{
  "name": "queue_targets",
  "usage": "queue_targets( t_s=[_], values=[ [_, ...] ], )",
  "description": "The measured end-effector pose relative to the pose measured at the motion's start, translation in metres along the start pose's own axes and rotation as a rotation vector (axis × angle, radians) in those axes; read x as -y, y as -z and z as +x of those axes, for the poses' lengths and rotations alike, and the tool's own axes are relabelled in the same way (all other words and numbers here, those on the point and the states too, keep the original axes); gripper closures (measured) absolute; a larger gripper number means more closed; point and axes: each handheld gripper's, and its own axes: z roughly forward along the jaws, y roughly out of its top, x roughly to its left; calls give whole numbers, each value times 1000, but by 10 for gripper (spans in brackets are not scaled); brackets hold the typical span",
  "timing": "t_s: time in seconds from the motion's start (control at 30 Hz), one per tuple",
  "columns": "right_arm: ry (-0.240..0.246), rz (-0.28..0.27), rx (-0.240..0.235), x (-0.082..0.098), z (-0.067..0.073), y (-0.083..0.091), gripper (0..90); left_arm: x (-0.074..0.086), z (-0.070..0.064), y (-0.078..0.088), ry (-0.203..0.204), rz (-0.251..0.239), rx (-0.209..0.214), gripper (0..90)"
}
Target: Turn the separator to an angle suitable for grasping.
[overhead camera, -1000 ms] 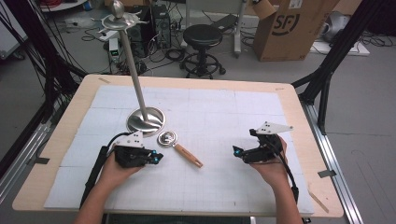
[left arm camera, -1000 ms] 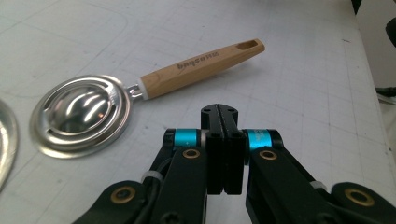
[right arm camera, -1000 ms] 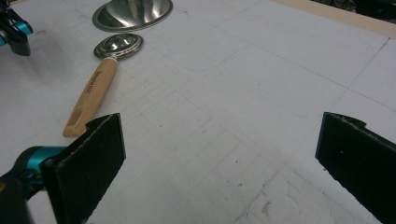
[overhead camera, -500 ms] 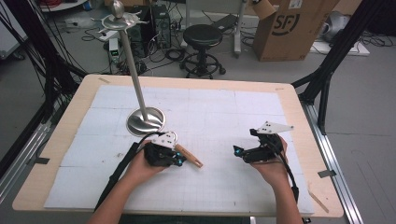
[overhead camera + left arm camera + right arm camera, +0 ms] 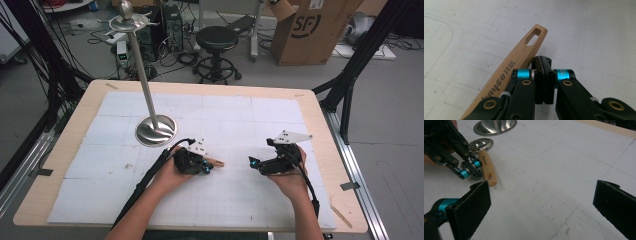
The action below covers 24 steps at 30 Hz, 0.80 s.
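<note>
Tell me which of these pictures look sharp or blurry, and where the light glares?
High view: even, soft room light, slightly grainy; the metal stand base shines. Left gripper view: the wooden handle and its print are crisp, the table behind softer. Right gripper view: the near jaws are blurred and dark, the left gripper looks sharper, and the metal cup glints.

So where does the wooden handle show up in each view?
High view: wooden handle, centre, poking out right of the left hand-held gripper.
Left gripper view: centre-left, beside the shut jaws.
Right gripper view: upper left.
Shared landmark: the handle's slotted end.
</note>
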Motion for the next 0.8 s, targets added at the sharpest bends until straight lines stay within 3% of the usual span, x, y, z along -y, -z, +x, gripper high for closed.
queue_targets(
  t_s=[0.3,0.43,0.67,0.8],
  values=[
    [-3,9,-1,1,-1,-2,5,-3,13,-2,68,-23,-52,897],
    [-6,13,-4,2,-1,-4,5,-4,17,-5,67,-16,-64,897],
    [-3,22,-2,2,-1,-5,5,-5,23,-3,109,-26,-113,897],
    [0,26,-2,3,-1,-6,5,-6,21,-2,99,-24,-105,896]
  ],
)
